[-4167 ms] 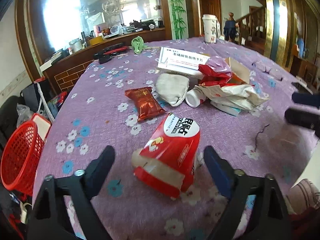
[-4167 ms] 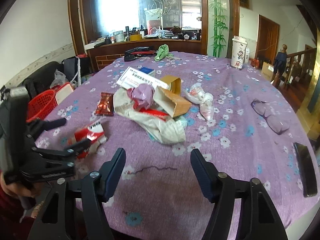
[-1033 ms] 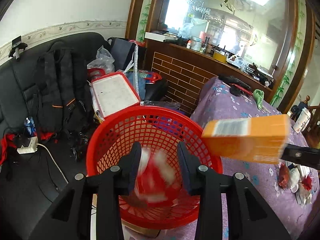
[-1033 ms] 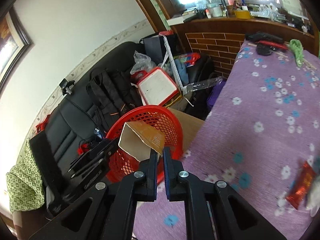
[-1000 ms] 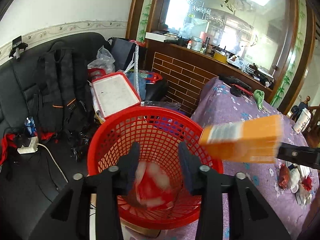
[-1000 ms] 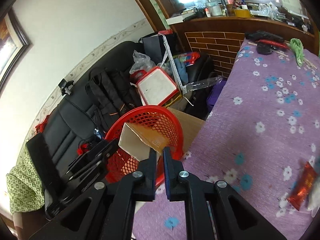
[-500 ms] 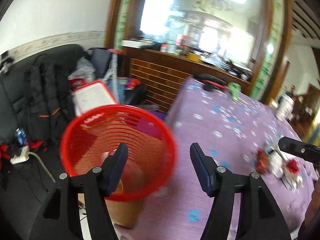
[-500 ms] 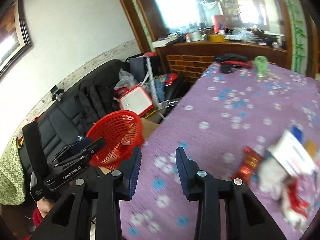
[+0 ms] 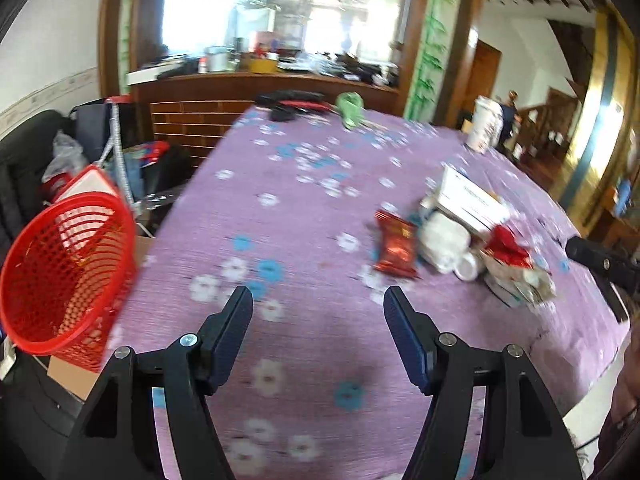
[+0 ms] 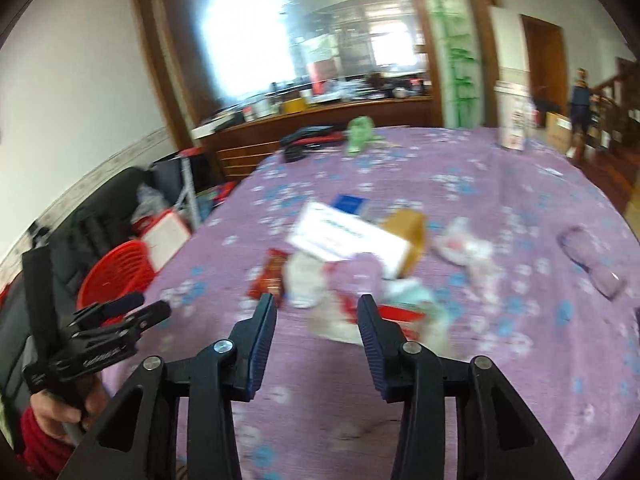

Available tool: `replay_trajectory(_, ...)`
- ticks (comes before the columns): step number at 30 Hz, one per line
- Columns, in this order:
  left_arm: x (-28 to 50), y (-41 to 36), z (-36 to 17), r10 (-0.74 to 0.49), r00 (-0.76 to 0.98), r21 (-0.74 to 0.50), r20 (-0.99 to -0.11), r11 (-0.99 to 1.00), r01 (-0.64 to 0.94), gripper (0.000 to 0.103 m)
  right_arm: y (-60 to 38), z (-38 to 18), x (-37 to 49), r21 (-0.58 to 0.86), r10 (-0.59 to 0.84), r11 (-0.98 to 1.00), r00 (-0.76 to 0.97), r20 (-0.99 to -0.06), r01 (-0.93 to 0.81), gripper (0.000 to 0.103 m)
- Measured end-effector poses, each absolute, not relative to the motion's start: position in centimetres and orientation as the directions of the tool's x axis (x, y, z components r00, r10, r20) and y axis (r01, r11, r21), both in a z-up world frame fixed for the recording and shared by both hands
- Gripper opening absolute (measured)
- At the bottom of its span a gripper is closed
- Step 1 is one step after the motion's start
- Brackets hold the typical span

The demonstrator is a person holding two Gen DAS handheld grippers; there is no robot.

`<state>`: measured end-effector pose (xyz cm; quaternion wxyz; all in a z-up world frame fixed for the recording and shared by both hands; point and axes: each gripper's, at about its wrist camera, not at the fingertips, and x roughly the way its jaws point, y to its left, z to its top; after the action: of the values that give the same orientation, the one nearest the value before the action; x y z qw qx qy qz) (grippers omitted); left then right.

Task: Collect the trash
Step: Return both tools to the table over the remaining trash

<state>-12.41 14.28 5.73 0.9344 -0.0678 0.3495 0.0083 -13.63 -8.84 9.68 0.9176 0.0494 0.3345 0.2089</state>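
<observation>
On my left gripper [image 9: 318, 312] the fingers [image 9: 230, 332] stand well apart and are opening, with only bare purple cloth between them. On my right gripper [image 10: 316, 322] the fingers [image 10: 262, 336] stand at a narrower gap and are also opening; nothing is between them, though the near edge of the trash heap shows through the gap, further off on the cloth. I hold nothing in either tool. Both point down at a slant over the near part of the bench [image 9: 304, 216], which I judge to be a ready posture for the next pick. The remaining trash sits in one cluster toward the middle of the bench: a red snack packet [image 9: 394, 246] on its near-left edge, a white crumpled wad [image 9: 442, 242] touching it, a flat white box [image 10: 348, 234] behind, a tan carton [image 10: 410, 226] lying on its side, and a crumpled clear bag [image 10: 464, 250] just beside that. The red basket [image 9: 60, 264] stands off the bench's left edge, below the tabletop, resting on a cardboard box; I judge it is placed there so items can be dropped in from the bench side. Both views are blurred, so finer detail of the heap cannot be told.
</observation>
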Motion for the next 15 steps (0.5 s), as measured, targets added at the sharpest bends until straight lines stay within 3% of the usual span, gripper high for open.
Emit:
replay_trajectory(13, -11.6, 11.7, 4.9, -0.057, 0.720, -0.102, -0.692, 0.995, -0.019, 0.069, -8.4, 6.0, -7.3, 0.300, 0.416, 0.910, 0.630, -0.656, -0.288, 0.052)
replay_trajectory(15, -11.3, 11.7, 4.9, -0.057, 0.716, -0.102, -0.695, 0.995, -0.019, 0.069, -8.5, 5.3, -6.8, 0.320, 0.428, 0.904, 0.617, -0.660, -0.285, 0.045)
